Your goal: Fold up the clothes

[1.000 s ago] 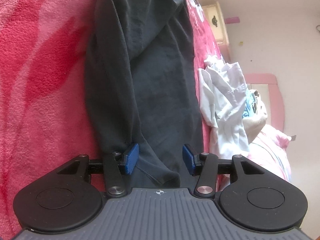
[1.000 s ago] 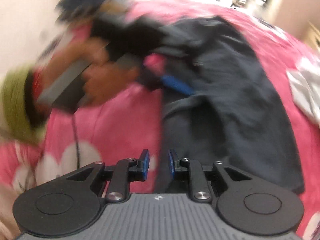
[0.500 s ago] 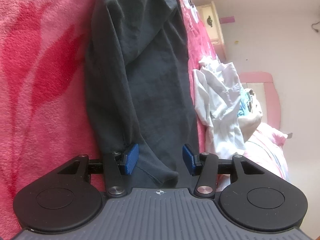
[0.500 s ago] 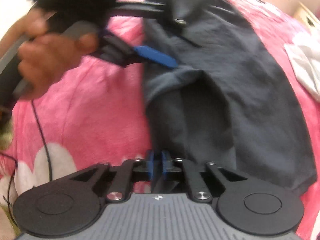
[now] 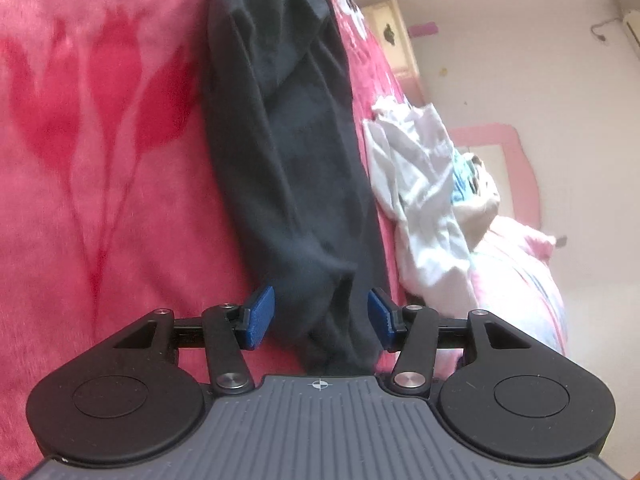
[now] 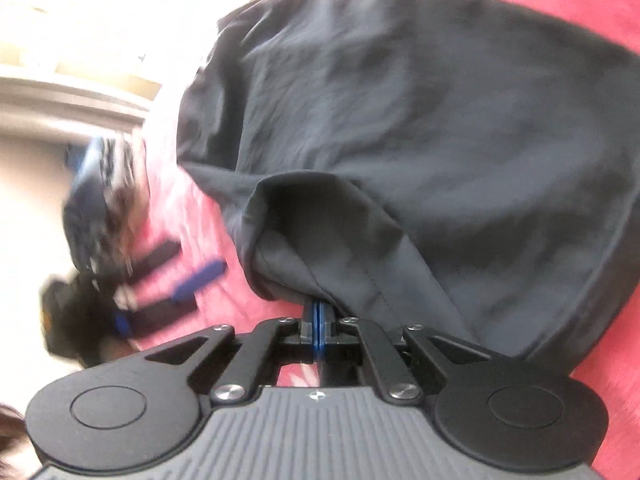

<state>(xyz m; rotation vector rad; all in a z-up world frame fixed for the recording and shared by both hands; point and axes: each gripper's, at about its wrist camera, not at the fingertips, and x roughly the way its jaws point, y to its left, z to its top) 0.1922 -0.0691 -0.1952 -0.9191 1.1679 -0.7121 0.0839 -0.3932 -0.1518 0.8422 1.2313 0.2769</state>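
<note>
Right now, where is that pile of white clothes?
In the left wrist view the white clothes lie crumpled on the pink blanket, right of the long dark garment and just before the pink headboard.

Soft pink blanket (image 5: pixel 100 200) with darker red tulip shapes, spread across a bed. Lying directly on it: dark grey garment (image 5: pixel 296 168), stretched lengthwise and bunched into folds (one edge lifted in the right wrist view (image 6: pixel 400 140)). Just beside it, toward the wall, a crumpled heap of white clothes (image 5: pixel 420 200), also resting on the pink cover.
</note>
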